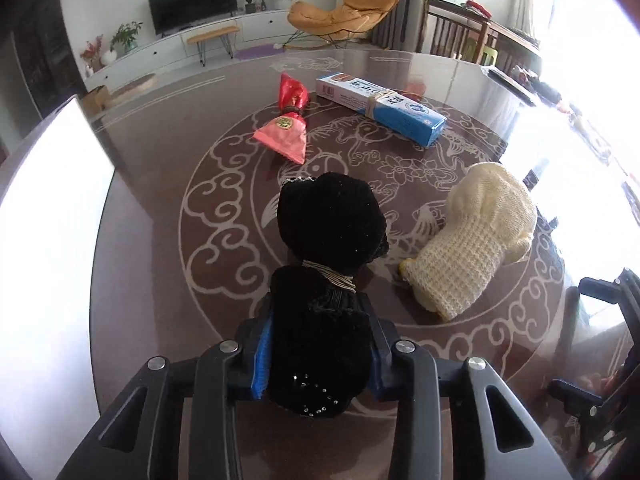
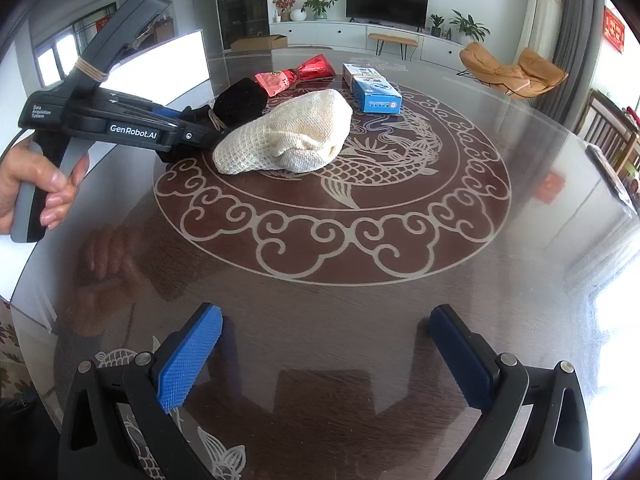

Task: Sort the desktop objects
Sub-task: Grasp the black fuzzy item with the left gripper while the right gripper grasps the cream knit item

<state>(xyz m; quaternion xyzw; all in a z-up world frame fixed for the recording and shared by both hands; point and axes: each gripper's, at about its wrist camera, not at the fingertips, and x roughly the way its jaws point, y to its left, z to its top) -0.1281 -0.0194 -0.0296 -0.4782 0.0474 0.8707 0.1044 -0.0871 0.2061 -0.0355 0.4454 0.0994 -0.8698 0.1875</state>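
Note:
A black knitted bundle (image 1: 324, 240), tied with a rubber band, lies on the round patterned table (image 1: 160, 280). My left gripper (image 1: 316, 344) is shut on its near end, both blue pads pressed into the knit. In the right wrist view the same bundle (image 2: 240, 100) sticks out of the left gripper (image 2: 200, 128), which a hand (image 2: 36, 188) holds. A cream knitted bundle (image 1: 476, 240) (image 2: 292, 136) lies just right of the black one. Farther back are a red foil packet (image 1: 286, 120) (image 2: 296, 74) and a blue-white box (image 1: 384, 106) (image 2: 374, 88). My right gripper (image 2: 324, 344) hangs open over bare table (image 2: 360, 312).
A bright white panel (image 1: 52, 240) stands along the table's left edge. Wooden chairs (image 1: 452, 36) and clutter sit at the far right rim. Beyond the table are a TV (image 2: 386, 0) and an orange lounge chair (image 2: 512, 70).

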